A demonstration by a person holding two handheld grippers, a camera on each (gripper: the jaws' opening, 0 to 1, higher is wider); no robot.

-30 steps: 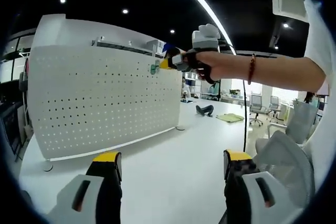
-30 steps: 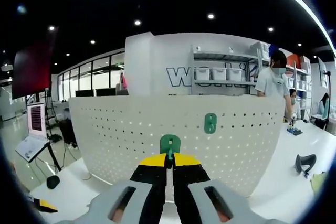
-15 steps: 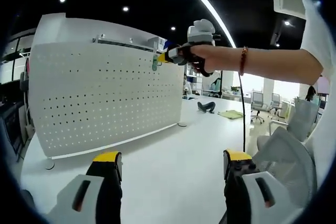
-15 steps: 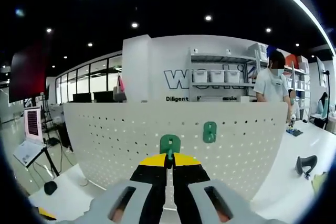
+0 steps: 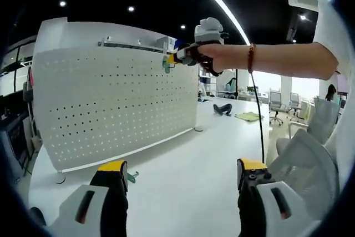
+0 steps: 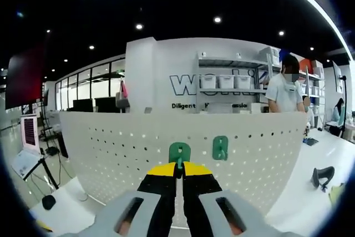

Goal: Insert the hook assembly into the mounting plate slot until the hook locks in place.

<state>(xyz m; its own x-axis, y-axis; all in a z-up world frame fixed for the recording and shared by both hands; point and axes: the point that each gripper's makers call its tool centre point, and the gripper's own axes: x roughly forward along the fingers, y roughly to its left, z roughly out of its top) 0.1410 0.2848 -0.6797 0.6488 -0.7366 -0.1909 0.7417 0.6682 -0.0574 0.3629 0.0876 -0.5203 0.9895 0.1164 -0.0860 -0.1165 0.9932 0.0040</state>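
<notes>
A green hook (image 6: 179, 152) is gripped in the clenched jaws of the right gripper (image 6: 178, 171), held up near the top edge of the white pegboard (image 6: 138, 154), just beside a 2nd green hook (image 6: 220, 148) already hung on the board. In the left gripper view the right gripper (image 5: 186, 56) is seen w/ its tip at or v. near the board face; contact can't be confirmed. The left gripper (image 5: 176, 173) is held low over the bench (image 5: 188, 159), jaws spread, nothing between them. Judged approx. mid-task: hook carried to the board, insertion and locking not yet done. A small green part (image 5: 132, 177) is seen on the bench by the left jaw.
</notes>
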